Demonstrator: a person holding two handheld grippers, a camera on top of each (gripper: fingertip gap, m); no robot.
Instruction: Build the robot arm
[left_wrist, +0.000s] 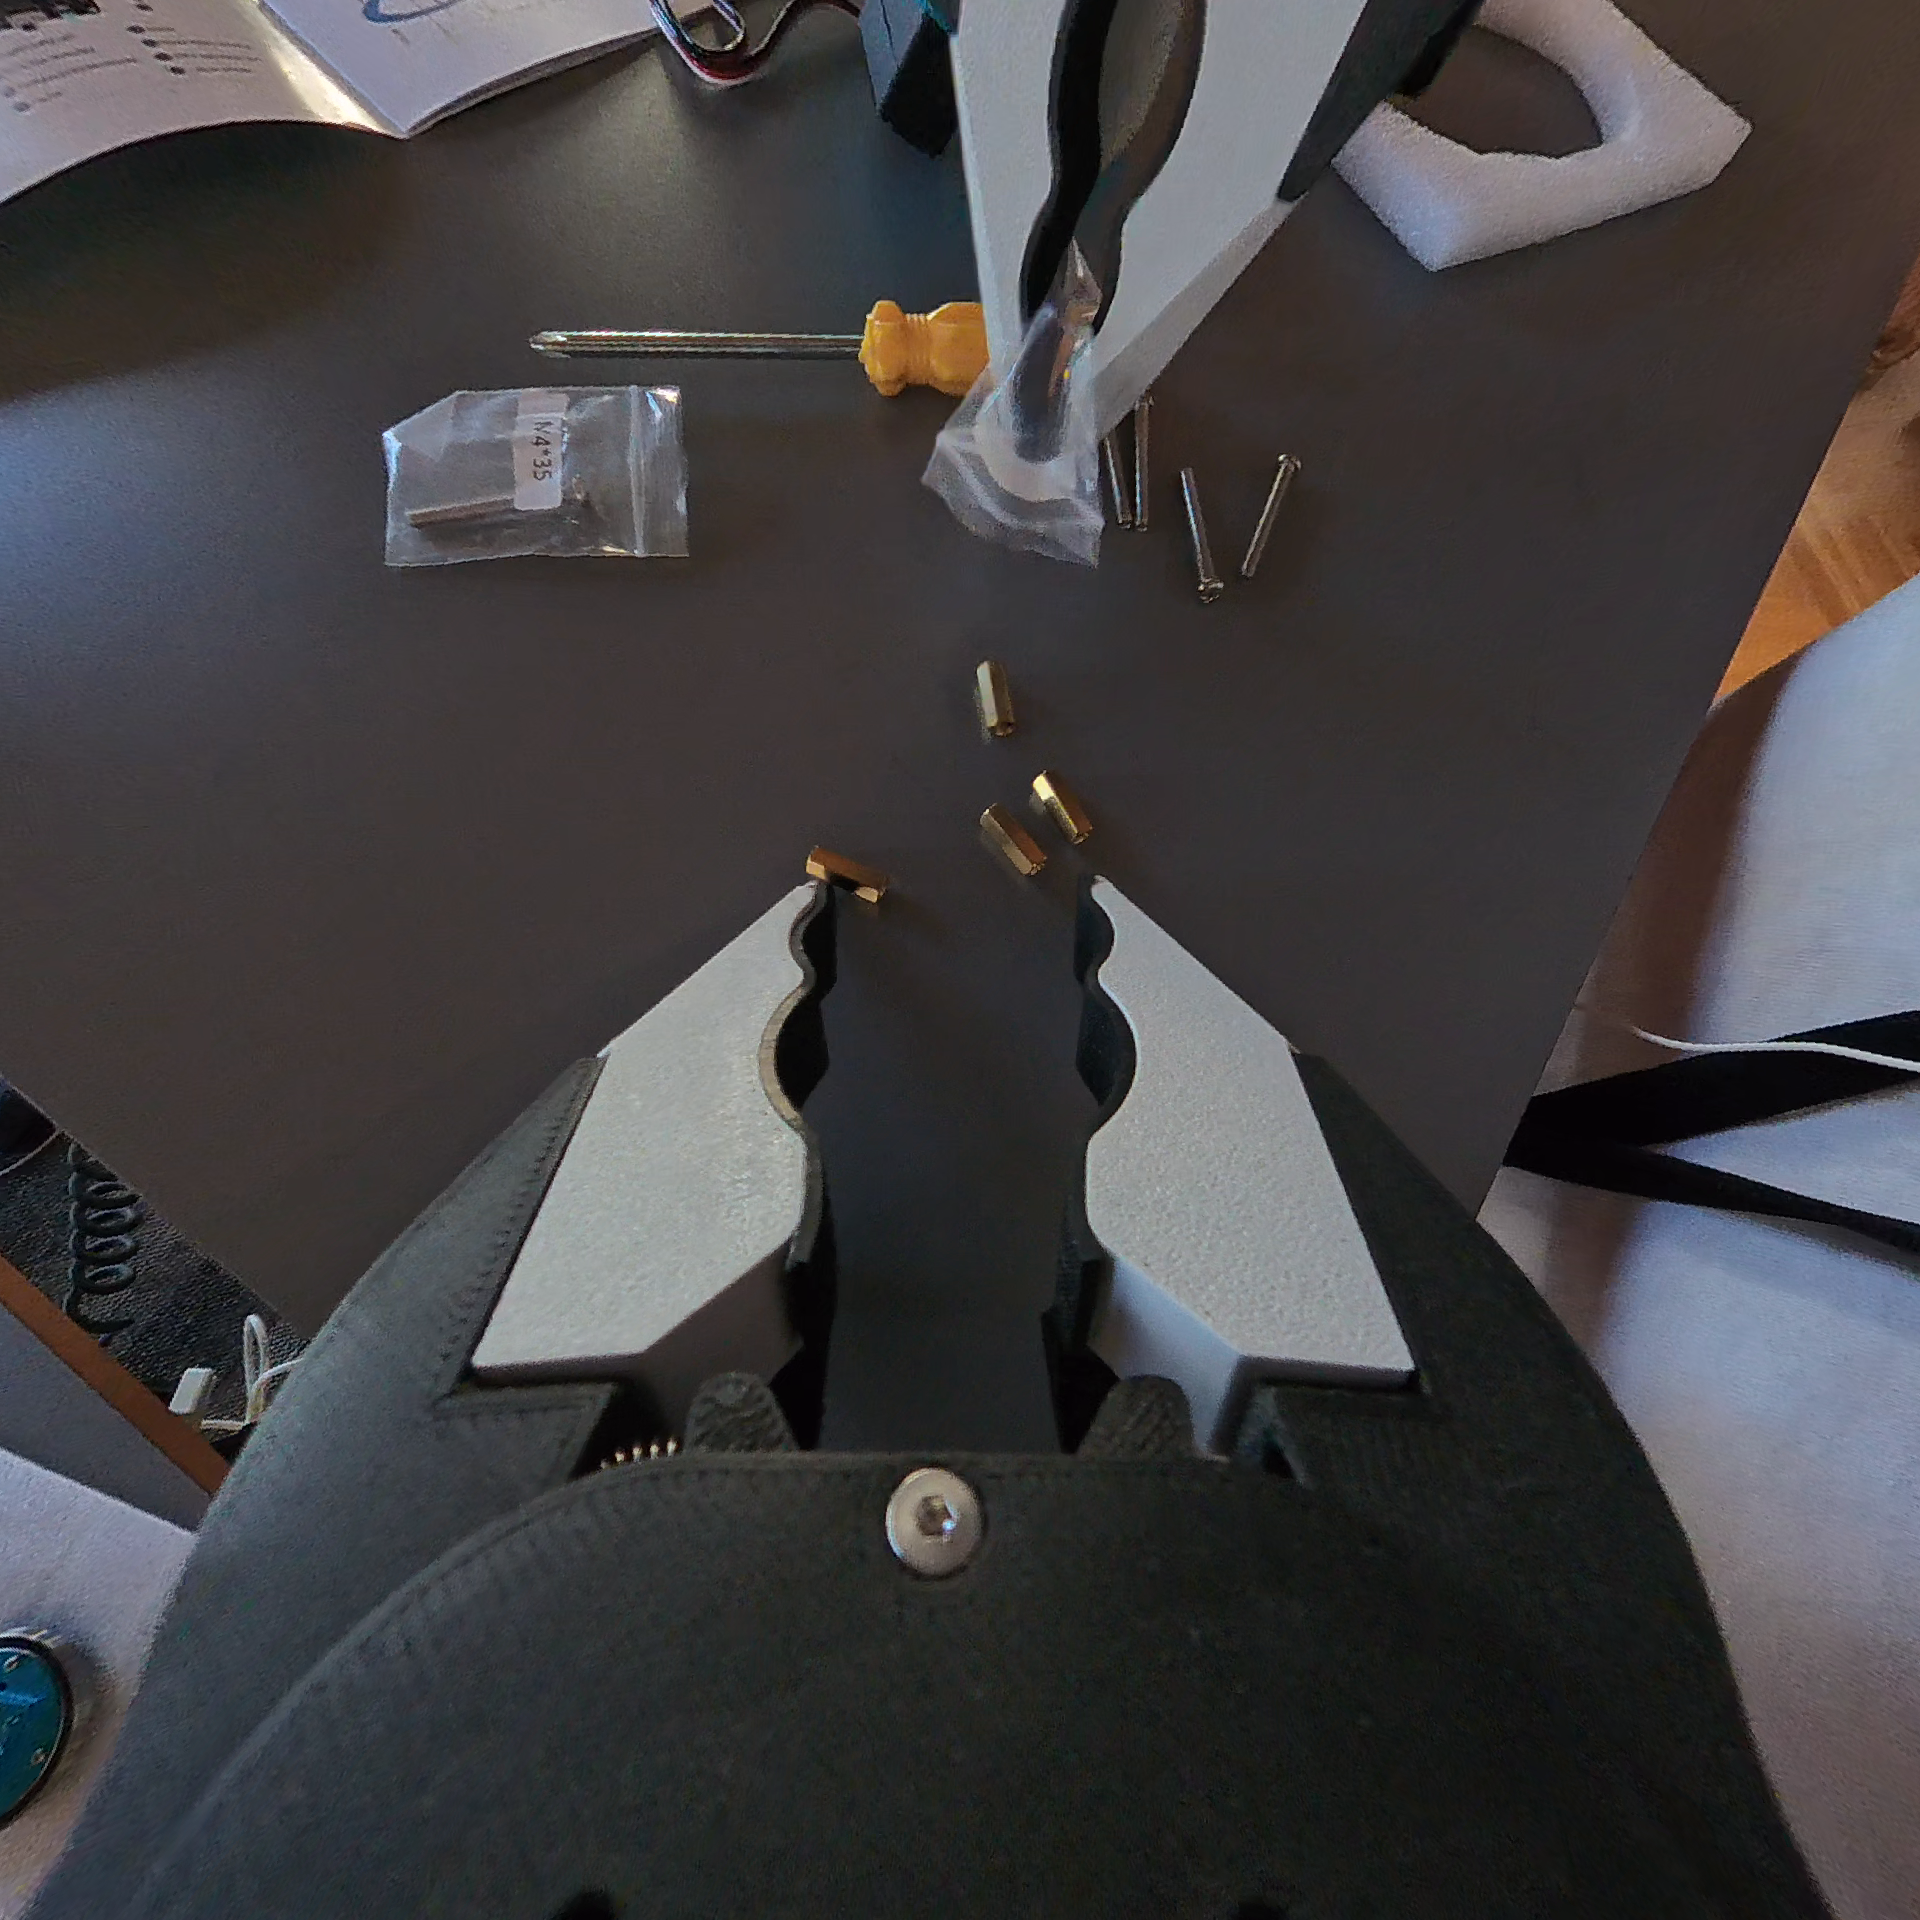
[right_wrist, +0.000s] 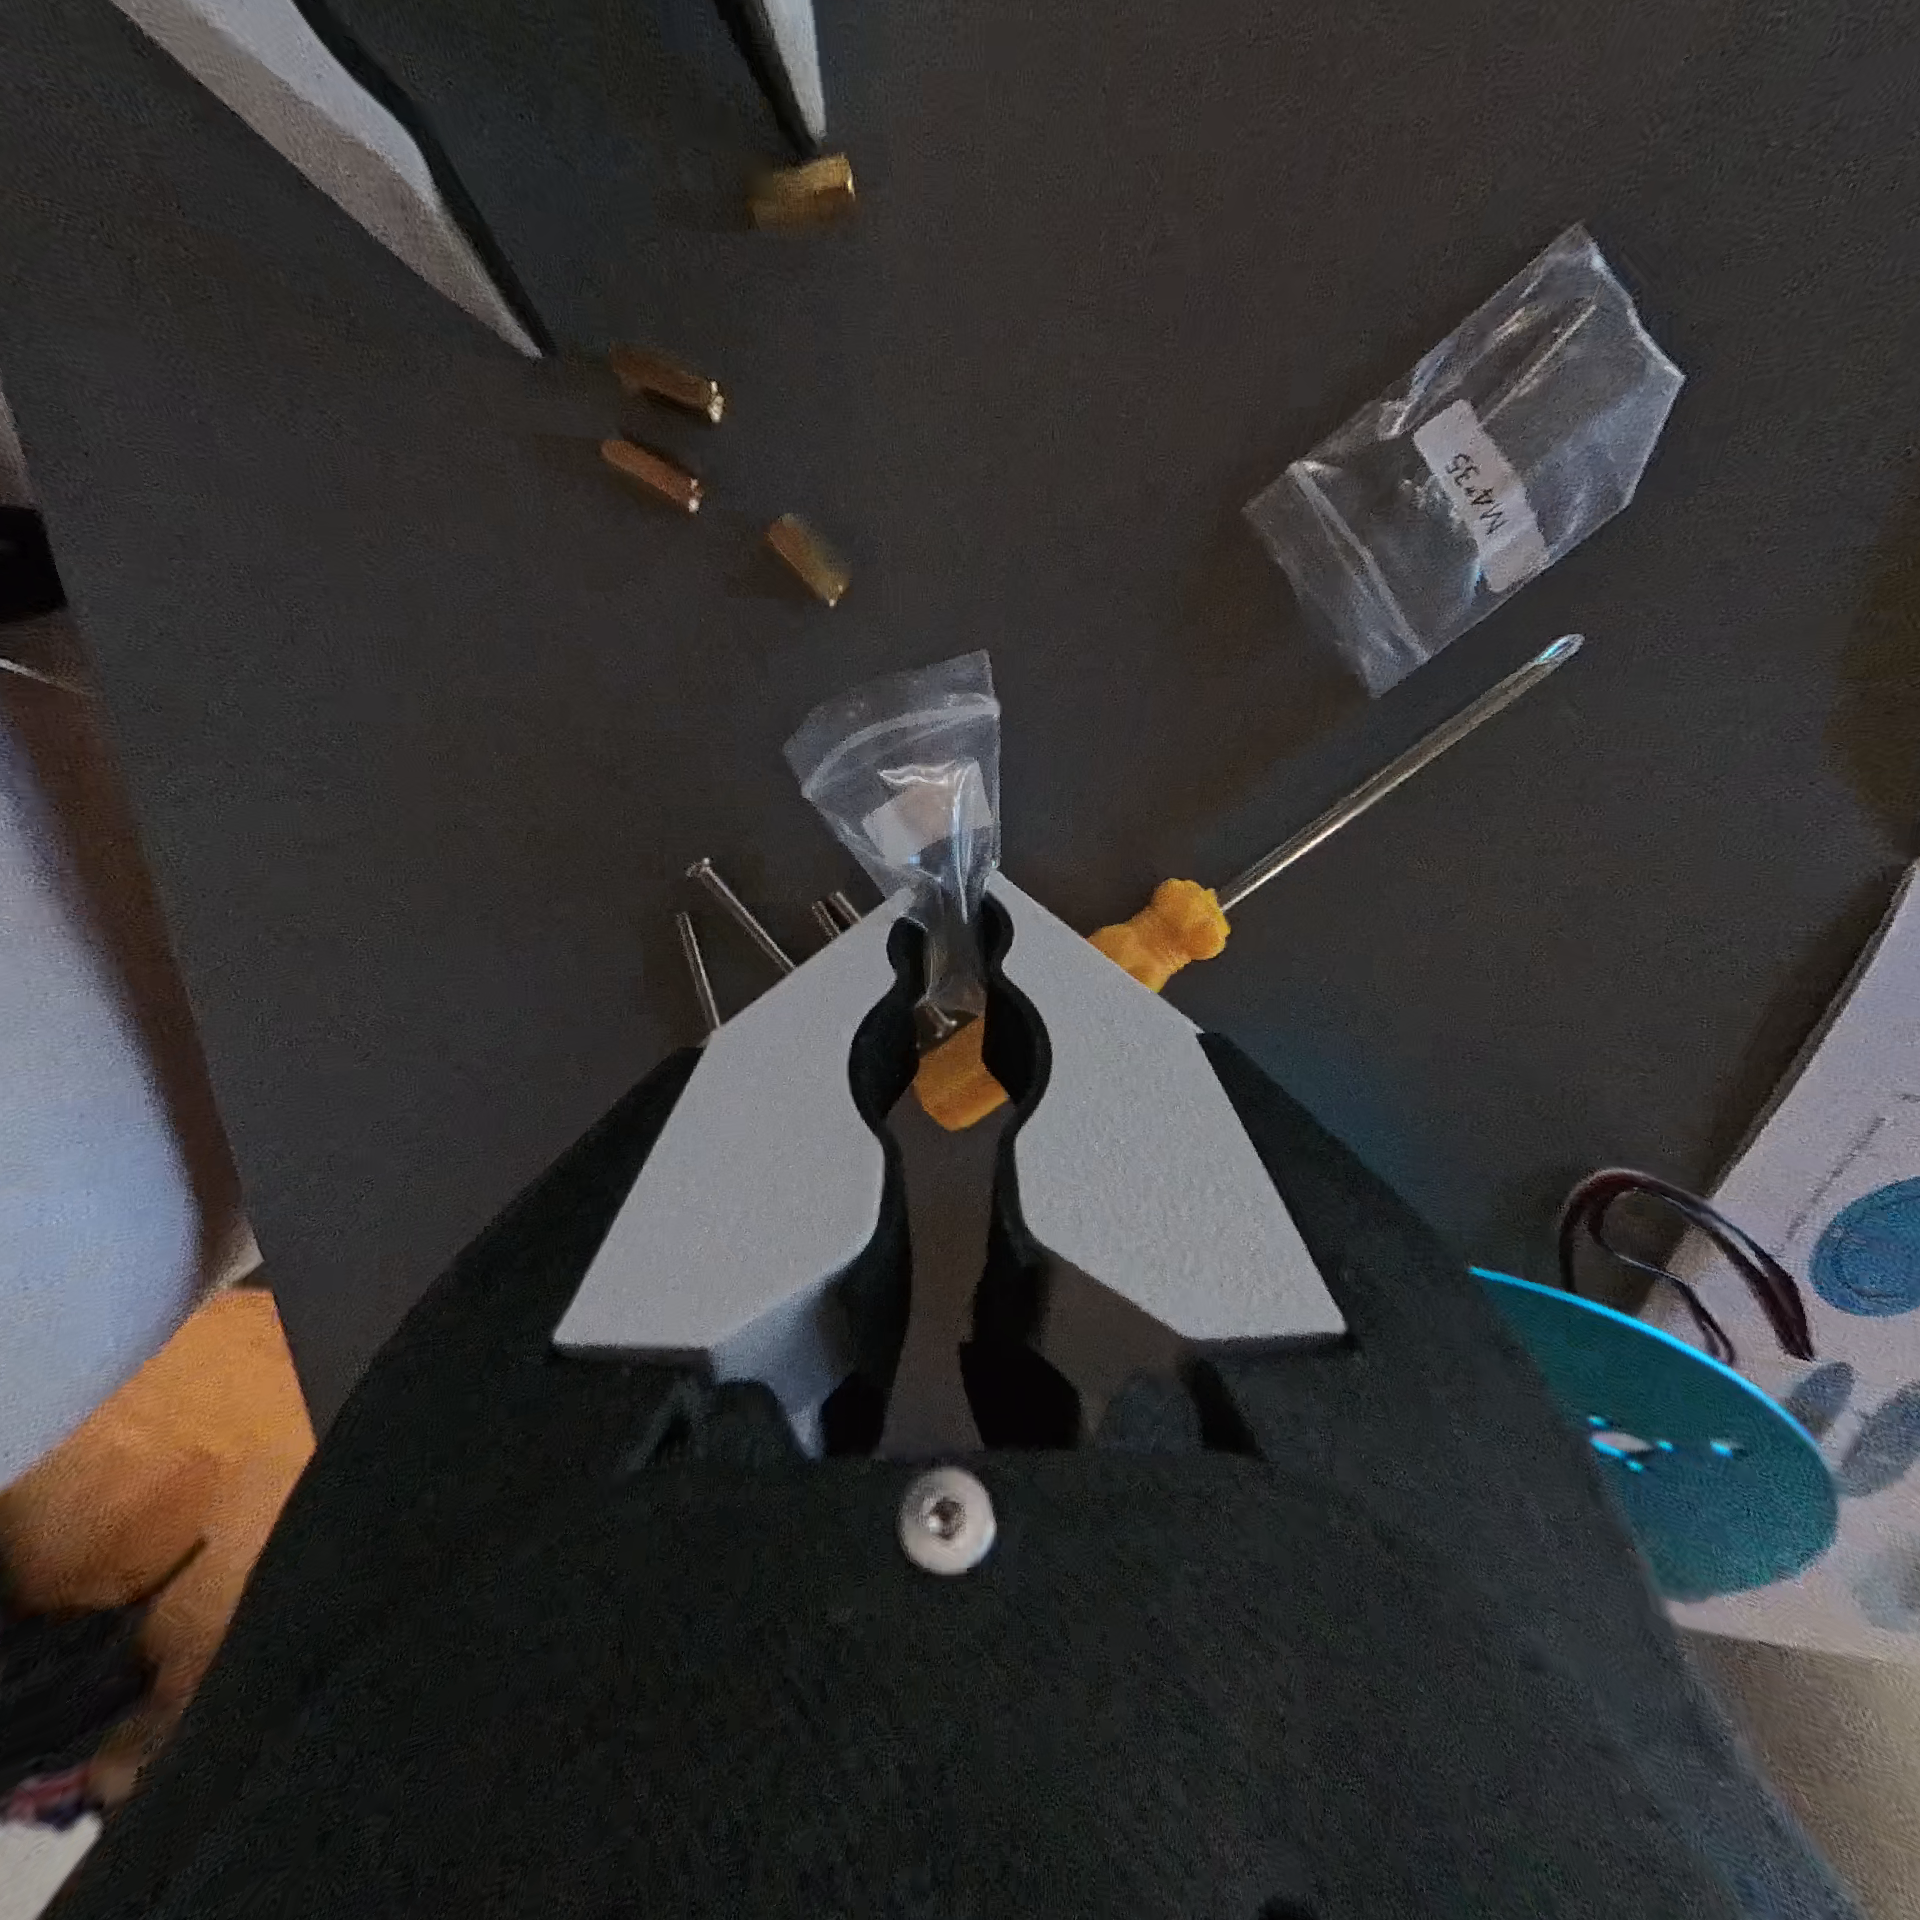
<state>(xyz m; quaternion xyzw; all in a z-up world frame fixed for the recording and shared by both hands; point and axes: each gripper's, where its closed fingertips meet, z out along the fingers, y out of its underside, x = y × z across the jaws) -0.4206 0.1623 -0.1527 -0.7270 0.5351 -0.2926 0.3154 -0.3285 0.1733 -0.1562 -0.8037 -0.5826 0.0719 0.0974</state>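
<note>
On the dark grey table (left_wrist: 312, 779), a labelled clear bag (left_wrist: 535, 476) lies left of the yellow screwdriver (left_wrist: 920, 346). The left gripper (left_wrist: 956, 899) is spread beside brass standoffs (left_wrist: 1010, 836) (one touches a fingertip); the right gripper (right_wrist: 948, 914) pinches an empty bag (right_wrist: 904, 769) above loose screws (left_wrist: 1200, 530).

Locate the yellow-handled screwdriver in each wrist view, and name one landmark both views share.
Left wrist view: the yellow-handled screwdriver lies flat at upper centre, shaft pointing left, handle partly behind the right gripper.
Right wrist view: its handle sits just right of centre, partly hidden behind the gripper's fingers, shaft running up-right.
Shared landmark: the labelled clear bag, beside the screwdriver's shaft in both.
</note>
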